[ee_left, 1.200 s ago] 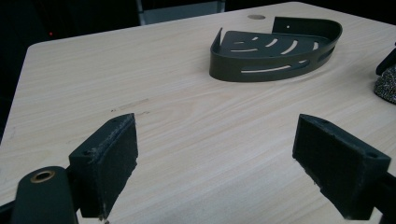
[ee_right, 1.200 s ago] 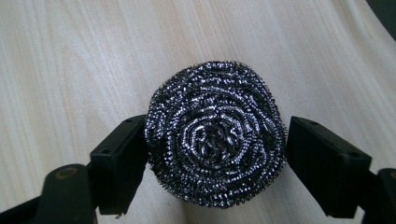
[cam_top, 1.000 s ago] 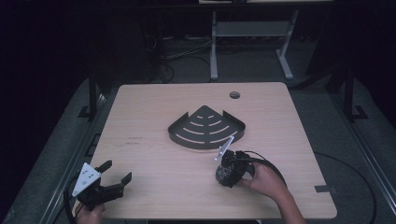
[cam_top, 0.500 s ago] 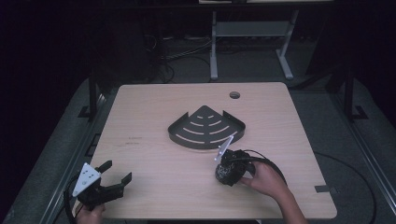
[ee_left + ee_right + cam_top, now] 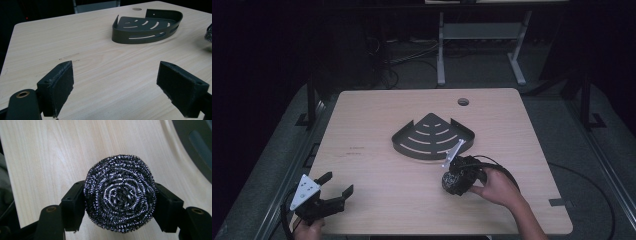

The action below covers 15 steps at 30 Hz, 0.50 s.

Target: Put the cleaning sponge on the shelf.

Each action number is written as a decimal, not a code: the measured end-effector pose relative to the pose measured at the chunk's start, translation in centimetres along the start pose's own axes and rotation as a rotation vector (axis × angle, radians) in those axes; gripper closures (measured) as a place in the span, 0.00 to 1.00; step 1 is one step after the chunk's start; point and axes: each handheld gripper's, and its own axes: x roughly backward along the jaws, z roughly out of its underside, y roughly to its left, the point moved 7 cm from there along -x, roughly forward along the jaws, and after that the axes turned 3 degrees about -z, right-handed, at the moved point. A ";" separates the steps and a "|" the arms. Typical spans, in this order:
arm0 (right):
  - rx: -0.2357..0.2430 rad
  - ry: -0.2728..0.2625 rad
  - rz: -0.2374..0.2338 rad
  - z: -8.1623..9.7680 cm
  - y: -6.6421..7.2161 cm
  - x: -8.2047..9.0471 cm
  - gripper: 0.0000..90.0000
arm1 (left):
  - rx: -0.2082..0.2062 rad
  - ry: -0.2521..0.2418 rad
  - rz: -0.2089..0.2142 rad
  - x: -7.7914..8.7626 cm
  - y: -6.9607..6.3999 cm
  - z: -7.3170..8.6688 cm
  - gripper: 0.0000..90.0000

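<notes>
Over on the left, near the front corner of the pale wood surface (image 5: 377, 195), the left tongs (image 5: 334, 187) sit in a person's hand with their jaws spread well apart and nothing between them; from the left gripper view the two black pads frame bare wood grain.

Toward the middle, a little beyond centre, lies a dark metal corner rack (image 5: 432, 136), fan-shaped, with a low rim and curved slots cut through its floor. It sits flat on the wood and holds nothing. A small round hole (image 5: 463, 102) is cut into the wood behind it.

Just to the right and nearer the front edge, the right tongs (image 5: 451, 184) have just been closing and are now clamped on a steel scouring ball (image 5: 120, 193), a pad pressed into each side. The ball is a round, dark, glinting wad of coiled wire, wound in rings around a tighter centre, slightly squashed where the pads grip. It is close above the wood, just beside the rack's curved front but apart from it.
</notes>
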 end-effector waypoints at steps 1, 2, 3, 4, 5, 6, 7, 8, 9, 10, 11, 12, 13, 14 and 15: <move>0.000 0.000 0.000 0.0 0.0 0.0 0.37 | 0.001 0.001 -0.002 0.0 0.0 0.0 0.15; 0.001 0.000 -0.001 0.0 -0.1 0.1 0.37 | -0.001 0.000 -0.001 0.0 0.0 0.0 0.15; -0.001 0.005 0.002 -0.1 -0.2 0.3 0.38 | -0.001 -0.003 0.001 -0.1 -0.1 -0.1 0.15; -0.001 0.005 0.002 -0.1 -0.2 0.3 0.38 | -0.001 -0.003 0.001 -0.1 -0.1 -0.1 0.15; -0.001 -0.003 -0.002 -0.3 -0.3 0.4 0.37 | 0.000 -0.002 0.003 -0.1 -0.1 0.0 0.15; -0.001 -0.003 -0.002 -0.3 -0.3 0.4 0.37 | 0.000 -0.002 0.003 -0.1 -0.1 0.0 0.15; 0.000 -0.001 -0.002 -0.4 -0.4 0.5 0.37 | -0.001 0.002 -0.001 -0.1 -0.1 0.0 0.15; 0.003 -0.004 -0.003 -0.4 -0.4 0.5 0.37 | -0.001 0.002 -0.001 -0.1 -0.1 0.0 0.15; 0.004 -0.002 -0.004 -0.5 -0.5 0.5 0.37 | -0.001 -0.001 -0.003 0.0 0.0 0.0 0.15; 0.004 -0.002 -0.004 -0.5 -0.5 0.5 0.37 | -0.001 -0.001 -0.003 0.0 0.0 0.0 0.15; 0.006 -0.006 -0.004 -0.6 -0.5 0.6 0.37 | 0.000 -0.004 0.001 0.0 0.0 -0.1 0.15; 0.004 -0.020 -0.015 -0.8 -0.6 0.8 0.37 | -0.001 -0.003 0.001 0.0 0.0 -0.1 0.15; 0.005 -0.019 -0.014 -0.9 -0.6 0.9 0.37 | 0.000 -0.002 0.001 0.0 0.0 0.0 0.15; 0.002 -0.015 -0.016 -0.9 -0.6 1.0 0.37 | 0.000 -0.002 0.001 0.0 0.0 0.0 0.15; 0.002 -0.016 -0.019 -0.9 -0.7 1.1 0.37 | 0.000 -0.001 -0.003 0.0 0.0 0.0 0.15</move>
